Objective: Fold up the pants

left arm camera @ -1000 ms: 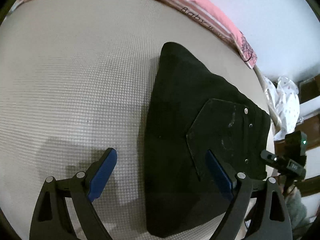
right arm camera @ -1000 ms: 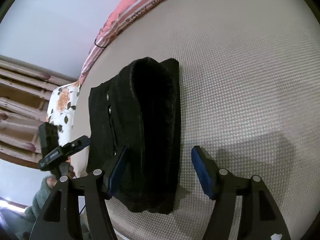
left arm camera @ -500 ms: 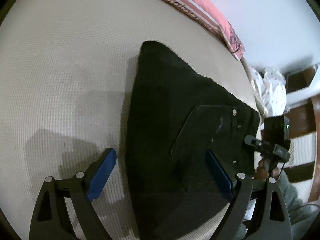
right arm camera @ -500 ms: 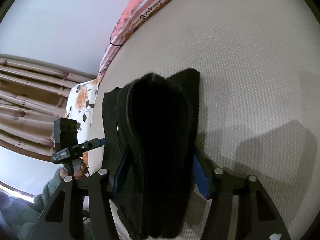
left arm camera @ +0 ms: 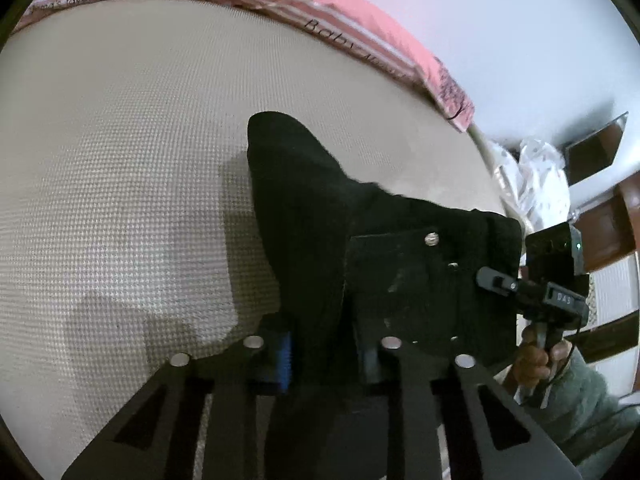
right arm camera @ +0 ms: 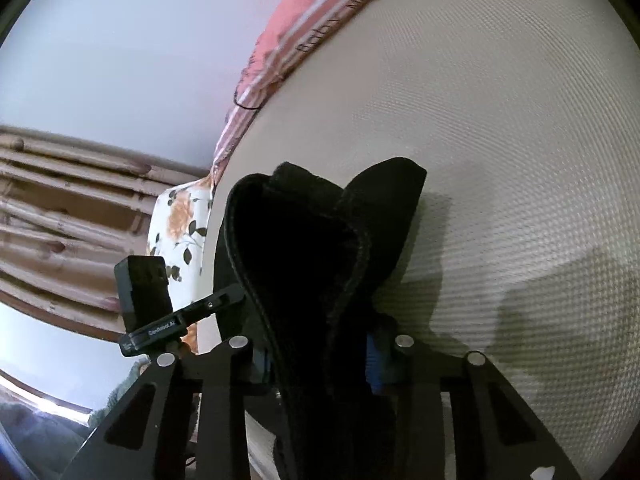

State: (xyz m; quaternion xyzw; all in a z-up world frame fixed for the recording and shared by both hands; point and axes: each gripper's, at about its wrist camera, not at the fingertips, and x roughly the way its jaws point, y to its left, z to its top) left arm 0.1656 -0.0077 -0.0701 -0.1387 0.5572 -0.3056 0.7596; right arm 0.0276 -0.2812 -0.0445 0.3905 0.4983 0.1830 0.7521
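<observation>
The black pants (left arm camera: 320,216) lie on the cream textured mattress (left arm camera: 120,160), already folded into a thick bundle, with their near end raised off the surface and their far end resting on it, short of the pink blanket (left arm camera: 360,32) that runs along the mattress's far edge. The left hand-held gripper (left arm camera: 324,354) is clamped on the near edge of the pants, its blue pads pressed into the cloth on both sides. The right hand-held gripper (right arm camera: 316,354) is likewise clamped on the near edge, where the stacked layers and a seamed hem bulge up between its fingers. In the left wrist view a pocket panel with metal studs faces up beside the right unit. Judgement: the step in hand is a further fold, both grips secured and the near end lifted. The next move calls for carrying the held end forward over the far end toward the pink blanket, both units level and moving together, then lowering and releasing. Uneven travel would likely skew the bundle's layers.
</observation>
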